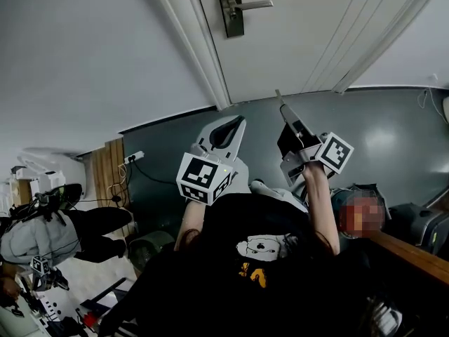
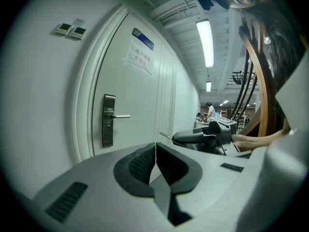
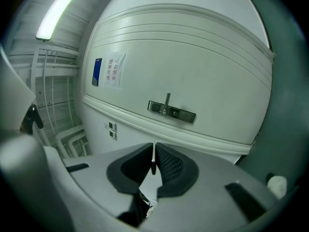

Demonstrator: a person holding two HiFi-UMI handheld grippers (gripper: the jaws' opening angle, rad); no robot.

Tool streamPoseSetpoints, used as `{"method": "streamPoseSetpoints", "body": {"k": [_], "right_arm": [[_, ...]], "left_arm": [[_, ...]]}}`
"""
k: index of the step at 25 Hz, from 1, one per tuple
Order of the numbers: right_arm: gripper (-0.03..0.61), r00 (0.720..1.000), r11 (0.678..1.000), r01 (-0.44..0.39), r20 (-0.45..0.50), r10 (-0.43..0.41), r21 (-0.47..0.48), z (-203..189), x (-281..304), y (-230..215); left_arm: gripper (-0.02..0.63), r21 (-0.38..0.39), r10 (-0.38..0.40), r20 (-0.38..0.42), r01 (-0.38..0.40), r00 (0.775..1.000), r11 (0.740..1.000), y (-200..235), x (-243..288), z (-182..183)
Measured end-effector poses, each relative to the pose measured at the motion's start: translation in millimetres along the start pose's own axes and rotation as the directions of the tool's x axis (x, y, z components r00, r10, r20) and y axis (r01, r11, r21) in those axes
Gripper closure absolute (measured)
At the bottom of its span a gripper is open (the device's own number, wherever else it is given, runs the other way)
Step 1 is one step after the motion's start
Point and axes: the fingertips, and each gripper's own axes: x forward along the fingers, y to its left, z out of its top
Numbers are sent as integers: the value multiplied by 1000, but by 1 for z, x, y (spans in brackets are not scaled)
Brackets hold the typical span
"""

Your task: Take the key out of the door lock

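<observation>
The key (image 3: 153,146) is not in the lock: it shows as a thin sliver standing edge-on between the jaws of the right gripper (image 3: 154,154), which are clenched on it, with its tip poking out ahead toward the door (image 1: 302,34). The lock plate (image 1: 229,9) and its lever handle (image 1: 252,5) are well apart from both grippers. The left gripper (image 2: 155,151) has its jaws pressed together with nothing between them. The key is likely light, stiff and slick, flat metal that gives the pads little to bite on. It could pivot or slide if bumped, so it is best held on its broad faces, deep in the ribbed pads, with steady pressure.
</observation>
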Motion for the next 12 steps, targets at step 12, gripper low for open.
{"method": "streamPoseSetpoints", "body": {"k": [12], "right_arm": [[557,1000,999,-15,17,16,-38,-2,-14,13]], "left_arm": [[604,34,-15,6,15,1000,999,-14,-11,2]]}}
